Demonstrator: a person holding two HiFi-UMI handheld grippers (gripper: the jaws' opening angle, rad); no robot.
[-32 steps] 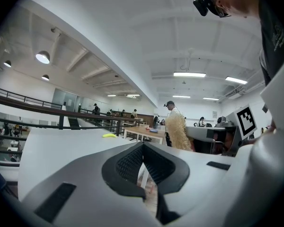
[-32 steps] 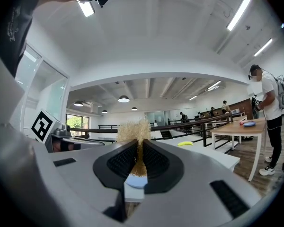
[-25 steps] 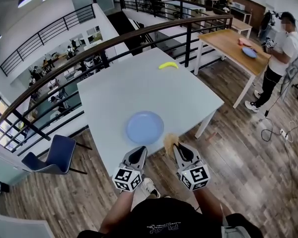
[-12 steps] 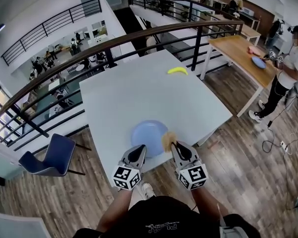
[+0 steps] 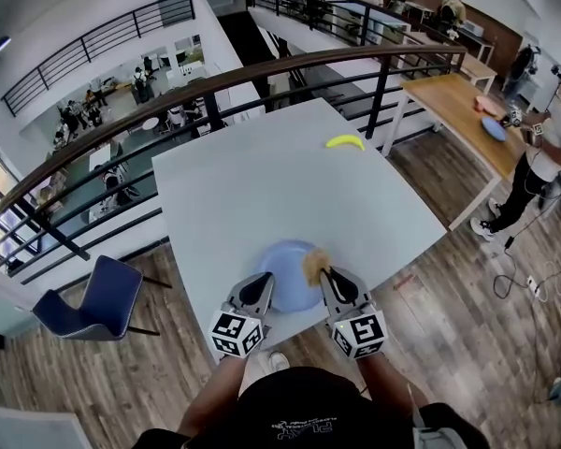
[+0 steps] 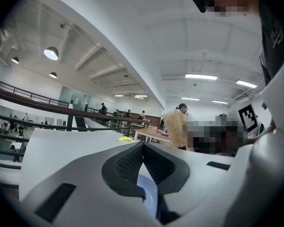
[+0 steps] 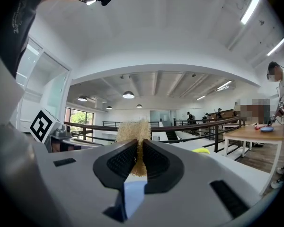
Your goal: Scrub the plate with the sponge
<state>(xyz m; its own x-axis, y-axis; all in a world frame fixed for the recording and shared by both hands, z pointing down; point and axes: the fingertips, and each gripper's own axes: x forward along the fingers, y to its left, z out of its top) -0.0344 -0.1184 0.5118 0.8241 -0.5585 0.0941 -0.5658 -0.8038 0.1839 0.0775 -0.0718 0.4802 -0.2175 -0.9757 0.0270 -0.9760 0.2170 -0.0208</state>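
A light blue plate (image 5: 286, 269) lies near the front edge of the white table (image 5: 262, 185). My right gripper (image 5: 323, 276) is shut on a tan fibrous sponge (image 5: 313, 266), which hangs over the plate's right rim. The right gripper view shows the sponge (image 7: 133, 136) pinched between the black pads, sticking up above them. My left gripper (image 5: 265, 282) is shut with nothing in it, its tips over the plate's near left edge. In the left gripper view the jaws meet and the plate (image 6: 146, 190) shows below them, the sponge (image 6: 176, 128) to the right.
A yellow banana (image 5: 344, 142) lies at the table's far right. A dark railing (image 5: 262, 68) runs behind the table. A blue chair (image 5: 89, 297) stands to the left on the wooden floor. A wooden table (image 5: 467, 110) and a standing person (image 5: 542, 157) are at the right.
Both grippers have moved forward over the table. They were short of the plate's near edge a second ago; now their tips reach over the plate, and the sponge sits above its right rim.
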